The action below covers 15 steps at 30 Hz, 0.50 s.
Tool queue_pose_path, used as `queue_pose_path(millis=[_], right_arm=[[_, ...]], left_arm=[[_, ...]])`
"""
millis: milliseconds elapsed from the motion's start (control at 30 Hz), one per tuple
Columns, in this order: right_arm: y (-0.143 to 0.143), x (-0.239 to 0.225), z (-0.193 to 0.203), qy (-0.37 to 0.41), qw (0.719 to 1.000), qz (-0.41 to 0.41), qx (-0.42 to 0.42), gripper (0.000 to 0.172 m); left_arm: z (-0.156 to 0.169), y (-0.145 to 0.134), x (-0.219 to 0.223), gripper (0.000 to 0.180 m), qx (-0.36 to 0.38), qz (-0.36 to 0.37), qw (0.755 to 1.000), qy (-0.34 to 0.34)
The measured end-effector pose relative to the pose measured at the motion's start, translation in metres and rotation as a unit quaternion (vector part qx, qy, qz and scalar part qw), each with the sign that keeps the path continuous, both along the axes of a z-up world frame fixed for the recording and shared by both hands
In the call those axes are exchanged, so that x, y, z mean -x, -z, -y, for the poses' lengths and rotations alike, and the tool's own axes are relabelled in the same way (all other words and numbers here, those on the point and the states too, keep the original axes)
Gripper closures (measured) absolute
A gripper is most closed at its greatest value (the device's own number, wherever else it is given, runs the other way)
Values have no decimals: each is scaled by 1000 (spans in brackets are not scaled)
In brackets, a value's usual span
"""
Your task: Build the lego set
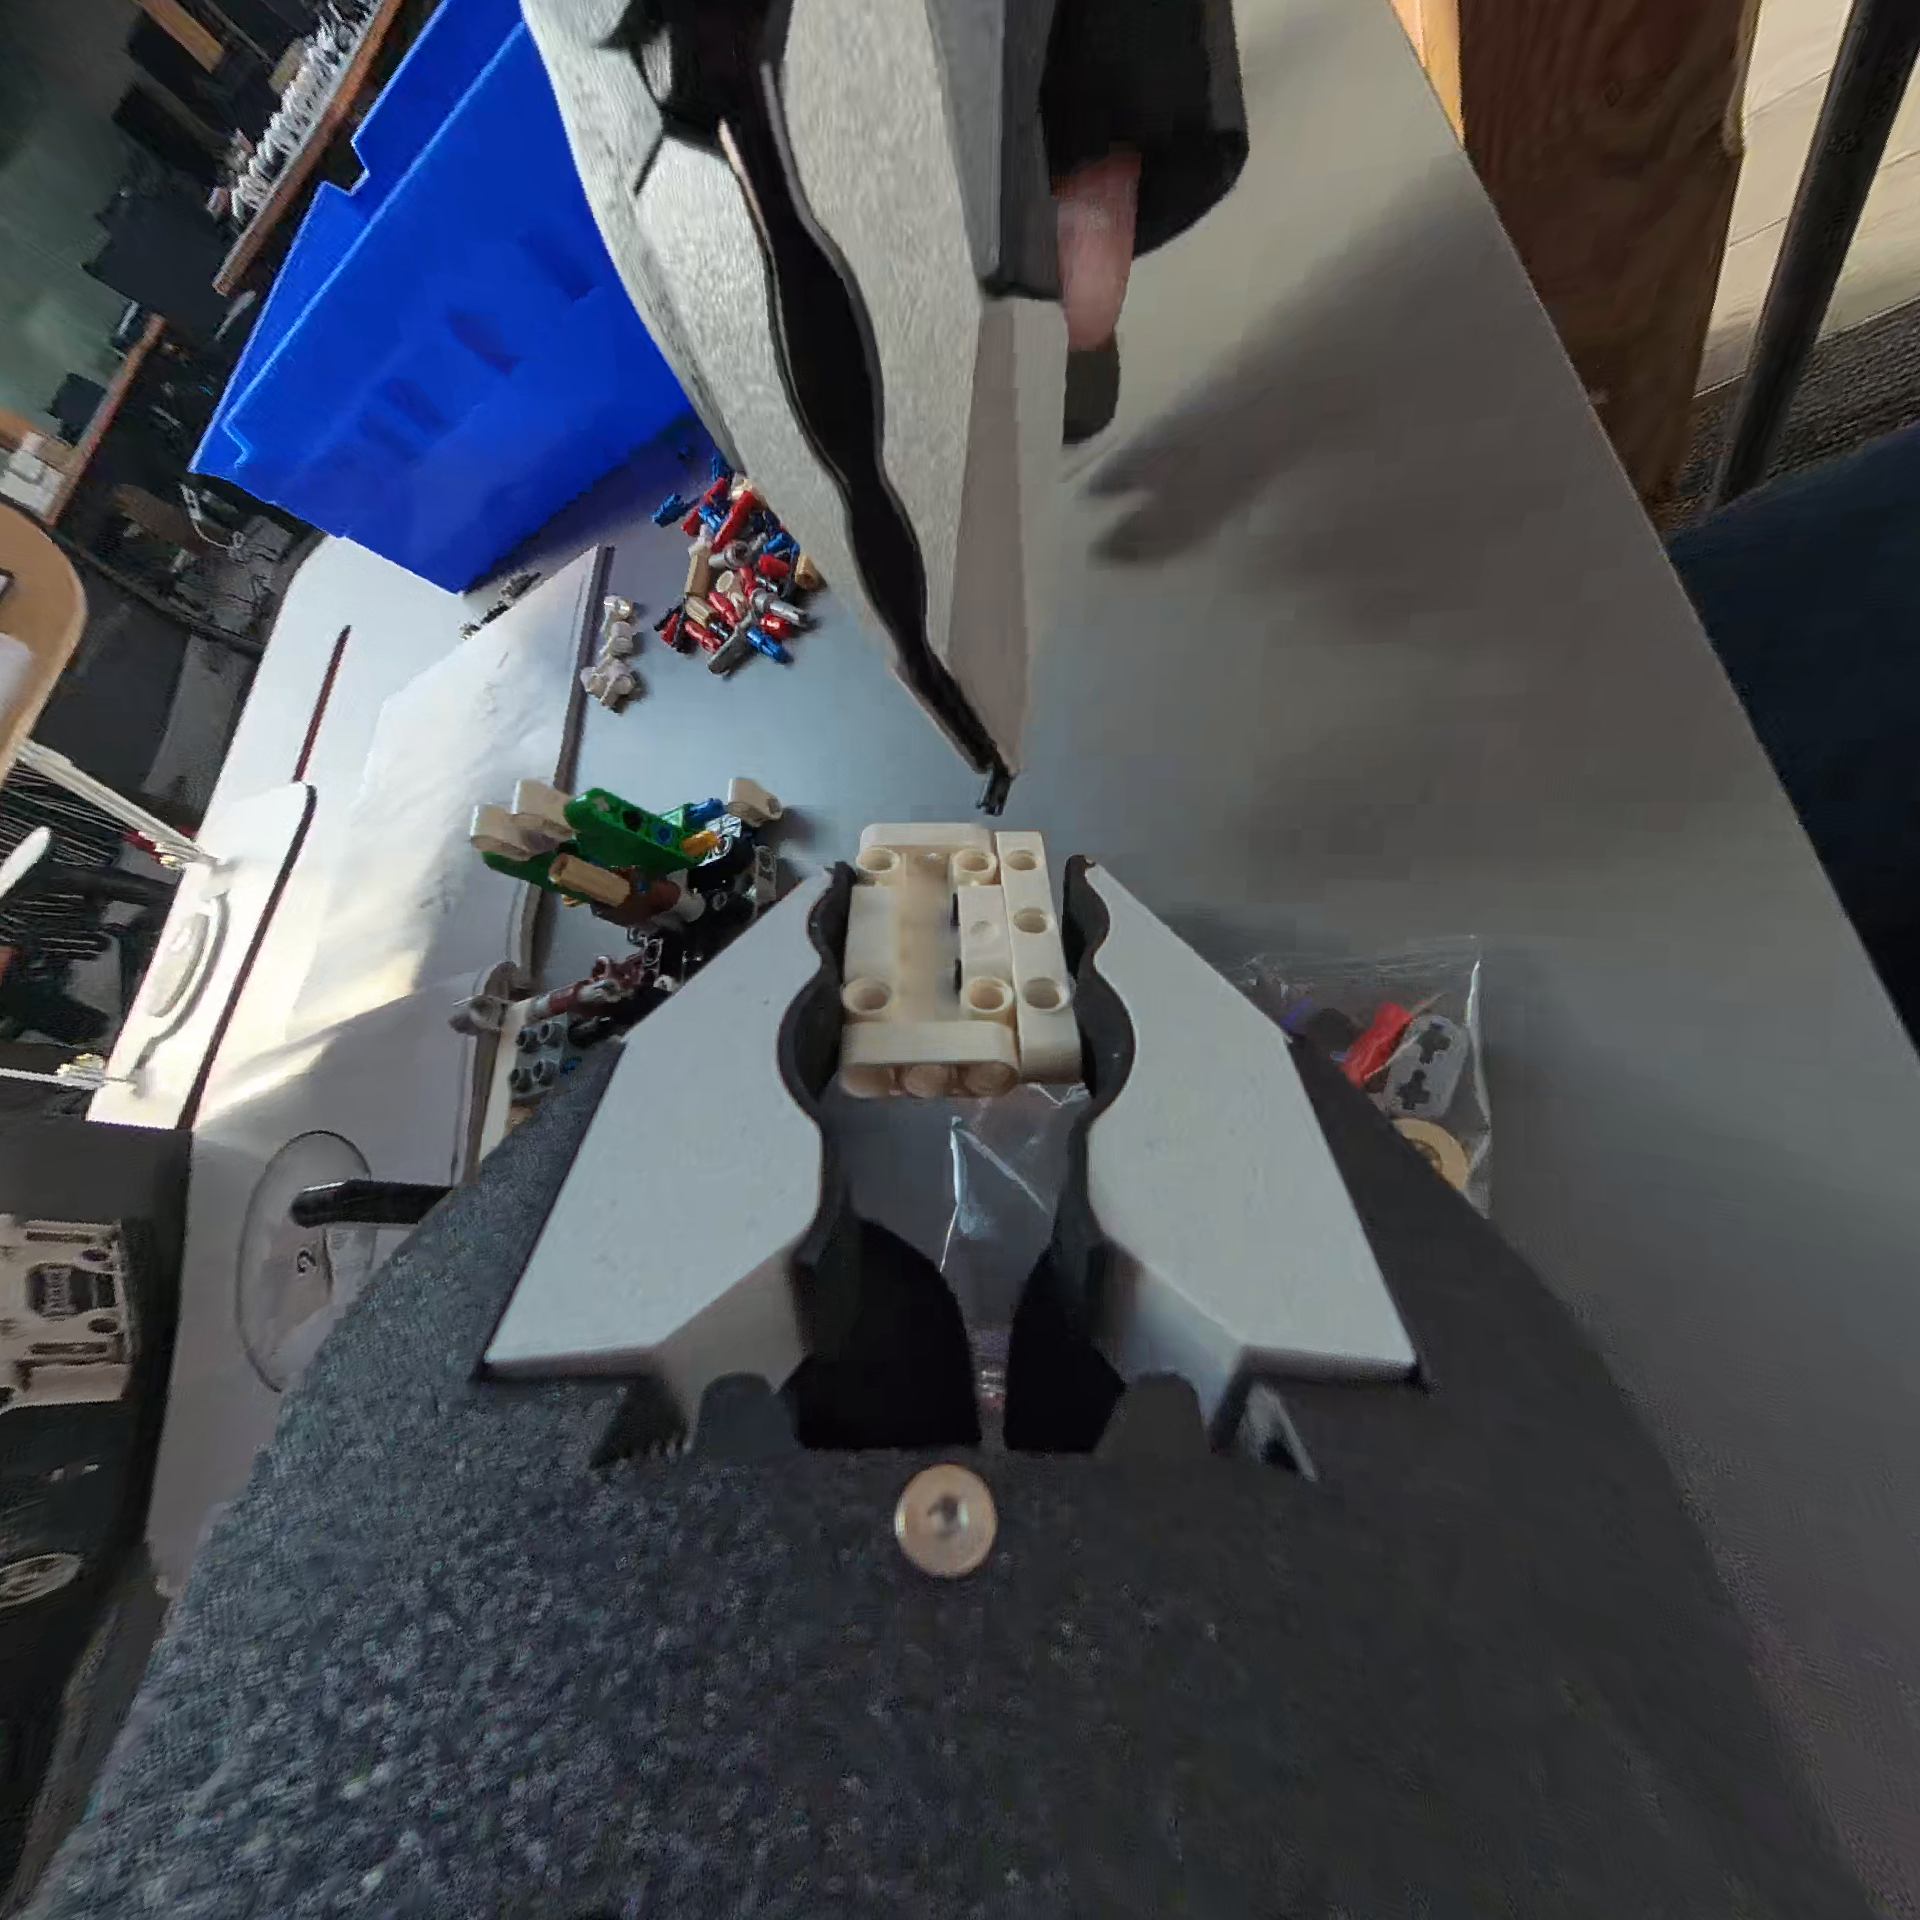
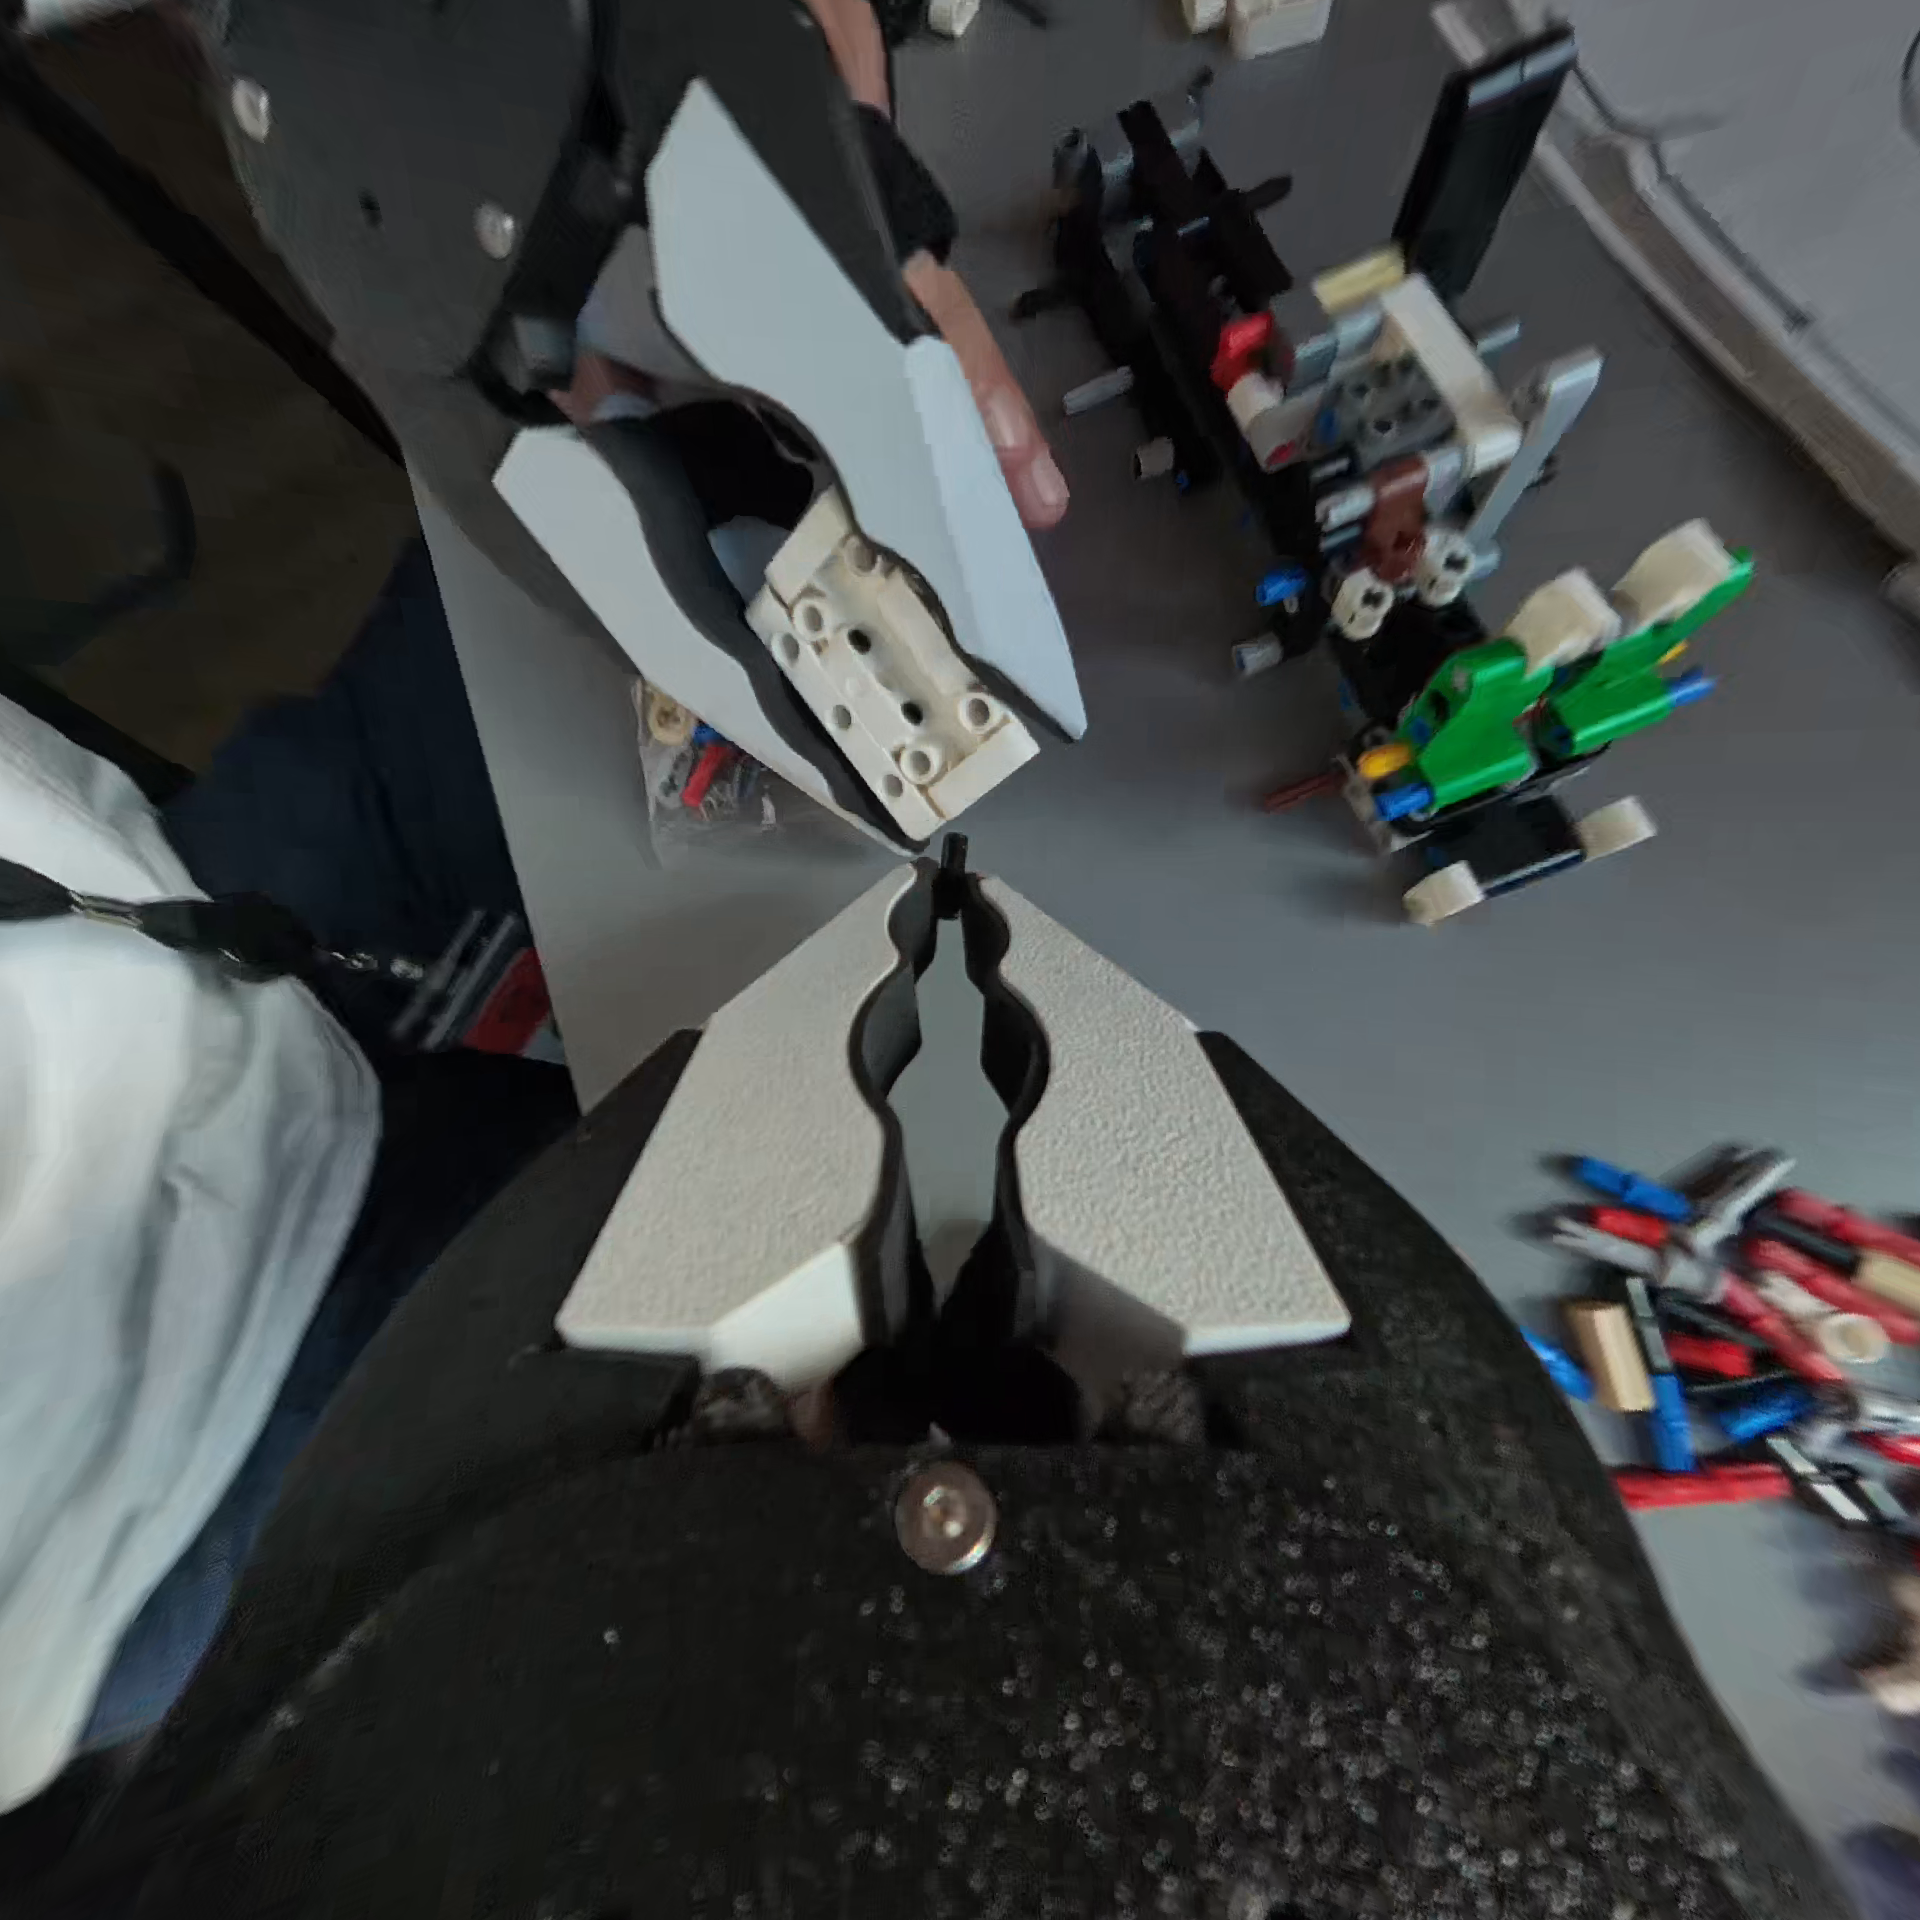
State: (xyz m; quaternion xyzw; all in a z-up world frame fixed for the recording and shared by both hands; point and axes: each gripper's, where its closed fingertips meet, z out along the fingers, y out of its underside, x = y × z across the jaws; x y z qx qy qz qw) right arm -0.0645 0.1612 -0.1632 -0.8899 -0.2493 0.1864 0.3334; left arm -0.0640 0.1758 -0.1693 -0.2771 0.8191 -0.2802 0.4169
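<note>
My left gripper [image 1: 954, 883] is shut on a cream block of joined building beams with round holes [image 1: 961, 961], held above the grey table [image 1: 1351, 779]. The block also shows in the right wrist view [image 2: 894, 675], clamped between the left gripper's pads. My right gripper [image 2: 951, 888] is shut on a small black pin [image 2: 952, 873] that sticks out past its fingertips. The pin's tip is just below the near end of the cream block. In the left wrist view the right gripper comes down from above, with the black pin [image 1: 994, 792] at its tip, just beyond the block.
A partly built model with green, black and cream parts [image 2: 1496, 686] stands on the table to the right. A pile of loose red, blue and black pins [image 2: 1745, 1340] lies at the right edge. A clear bag of parts [image 1: 1392, 1049] lies under the left gripper. Blue bins [image 1: 436, 343] stand behind. Less than 4 cm separates the two grippers' tips.
</note>
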Motion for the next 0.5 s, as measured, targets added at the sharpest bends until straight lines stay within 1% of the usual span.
queue_pose_path(millis=[33,67,167,200,300,400,500], right_arm=[[4,5,2,29,998,-45,33,169],[4,6,1,57,994,-80,38,169],[-14,6,0,118,979,-163,19,169],[-16,9,3,123,978,-170,14,169],[-13,15,7,160,973,-169,6,169],[-7,13,7,191,973,-128,-5,170],[-2,13,4,201,975,-97,-13,170]], left_arm=[[1,-1,0,142,-20,13,1000,1],[1,-1,0,142,-39,22,999,0],[0,-1,-2,142,-96,53,994,0],[0,-2,-2,142,-115,62,991,-2],[0,-1,-4,142,-158,78,984,-11],[2,-1,-3,142,-184,87,979,-6],[4,-1,-3,142,-198,92,976,-5]])
